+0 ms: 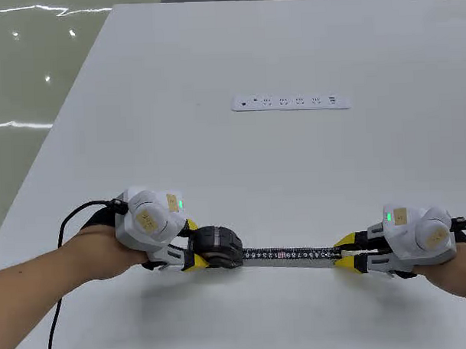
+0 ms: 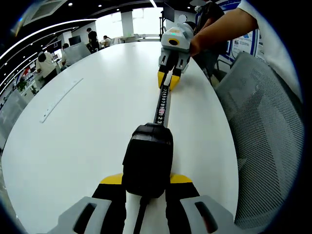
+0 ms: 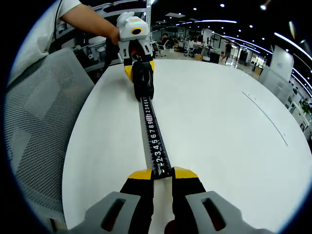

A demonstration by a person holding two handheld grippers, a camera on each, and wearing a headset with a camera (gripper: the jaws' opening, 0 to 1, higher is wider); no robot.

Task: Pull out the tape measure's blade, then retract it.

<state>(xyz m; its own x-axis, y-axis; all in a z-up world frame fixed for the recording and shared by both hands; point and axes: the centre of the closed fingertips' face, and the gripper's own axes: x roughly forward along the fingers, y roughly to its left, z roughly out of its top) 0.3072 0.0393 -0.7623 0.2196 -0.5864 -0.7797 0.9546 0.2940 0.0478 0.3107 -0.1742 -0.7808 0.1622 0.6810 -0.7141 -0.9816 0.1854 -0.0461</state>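
A black tape measure case rests on the white table near its front edge, and my left gripper is shut on it. In the left gripper view the case sits between the yellow-tipped jaws of the left gripper. The blade runs out flat to the right, numbers up. My right gripper is shut on the blade's end. In the right gripper view the blade stretches from the right gripper to the case.
A white power strip lies flat near the table's middle, well beyond the tape. A grey mesh chair stands at the table's near edge. A black cable trails from the left gripper. Shiny floor lies past the left edge.
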